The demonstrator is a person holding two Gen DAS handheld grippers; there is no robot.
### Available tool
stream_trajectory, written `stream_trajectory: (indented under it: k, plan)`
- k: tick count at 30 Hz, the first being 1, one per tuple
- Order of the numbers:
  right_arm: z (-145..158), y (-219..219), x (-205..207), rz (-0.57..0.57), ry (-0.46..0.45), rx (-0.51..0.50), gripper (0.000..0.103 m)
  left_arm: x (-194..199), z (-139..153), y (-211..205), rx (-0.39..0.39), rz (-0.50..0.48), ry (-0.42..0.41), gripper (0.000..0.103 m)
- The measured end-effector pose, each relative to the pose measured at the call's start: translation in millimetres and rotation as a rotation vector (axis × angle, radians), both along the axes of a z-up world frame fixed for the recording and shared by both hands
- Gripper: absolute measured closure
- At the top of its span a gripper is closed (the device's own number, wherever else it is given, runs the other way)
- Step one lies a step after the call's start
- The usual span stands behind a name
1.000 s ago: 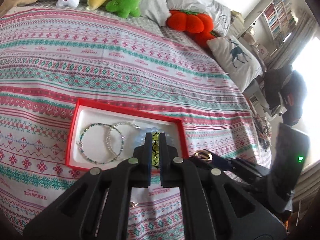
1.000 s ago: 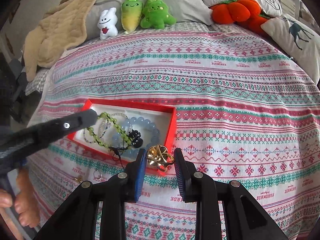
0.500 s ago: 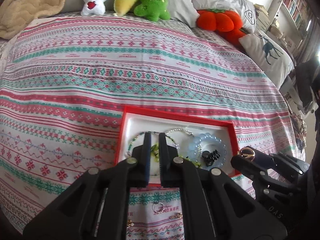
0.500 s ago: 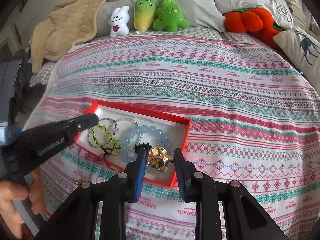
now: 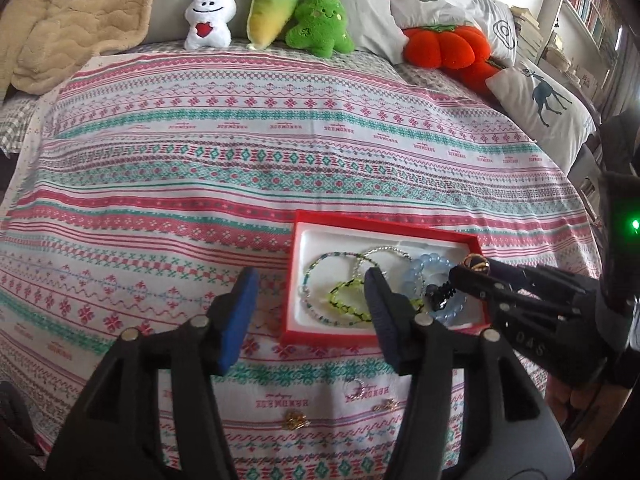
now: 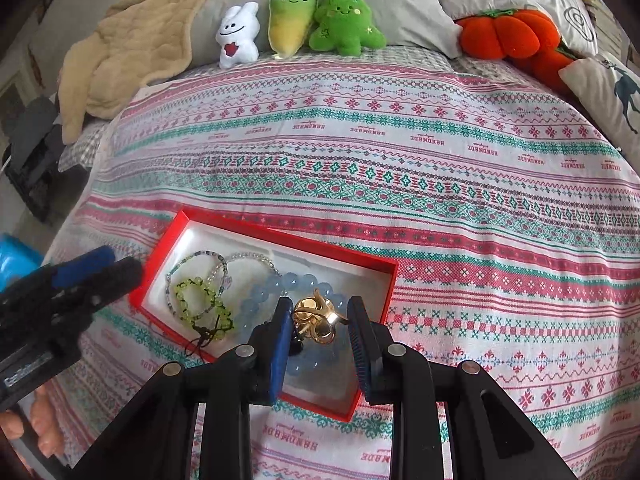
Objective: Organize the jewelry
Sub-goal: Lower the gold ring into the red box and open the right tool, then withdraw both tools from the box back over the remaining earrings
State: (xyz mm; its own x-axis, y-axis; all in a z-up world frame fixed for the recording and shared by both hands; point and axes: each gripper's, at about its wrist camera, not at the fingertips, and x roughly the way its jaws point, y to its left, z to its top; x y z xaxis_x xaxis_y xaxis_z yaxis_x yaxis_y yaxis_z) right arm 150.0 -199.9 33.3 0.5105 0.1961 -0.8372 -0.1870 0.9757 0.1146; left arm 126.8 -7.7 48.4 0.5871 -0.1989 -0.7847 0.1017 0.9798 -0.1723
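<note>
A red jewelry box (image 5: 320, 338) (image 6: 168, 244) with a white lining lies on the patterned bedspread. In it lie a green bead bracelet (image 5: 344, 302) (image 6: 192, 294), a pale blue bead bracelet (image 5: 424, 268) (image 6: 260, 296), thin bead bracelets (image 5: 320, 264) and a black piece (image 5: 438, 294). My left gripper (image 5: 312, 300) is open and empty at the box's near left side. My right gripper (image 6: 320, 322) (image 5: 472, 270) is shut on a gold ornament (image 6: 316, 316) (image 5: 476, 262) above the box's right part.
Small loose jewelry pieces lie on the bedspread in front of the box: a ring (image 5: 354, 390) and two gold pieces (image 5: 296, 420) (image 5: 386, 404). Plush toys (image 6: 296, 20), pillows and an orange pumpkin cushion (image 6: 508, 36) line the far edge. A beige blanket (image 6: 132, 52) lies at the far left.
My left gripper has opened, let go of the green bracelet in the box, and drawn back to the left. My right gripper has carried the gold ornament over the box.
</note>
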Motion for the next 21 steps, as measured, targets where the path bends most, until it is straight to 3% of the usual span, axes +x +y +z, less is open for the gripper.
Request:
stream_trajectory:
  k: [5, 10, 21]
  plan:
    - [-3.1, 1.8, 2.2, 0.003, -0.002, -0.010, 0.073, -5.6, -2.2, 8.1, 0.020, -0.005, 0.020, 0.038]
    - [4.8, 4.3, -3.4, 0.022, -0.035, -0.011, 0.047, -12.7, -2.9, 11.8, 0.027, -0.021, 0.031, 0.027]
    - [28.0, 3.2, -35.1, 0.024, -0.081, -0.010, 0.035, -37.4, -7.3, 13.2, 0.063, -0.074, 0.069, 0.020]
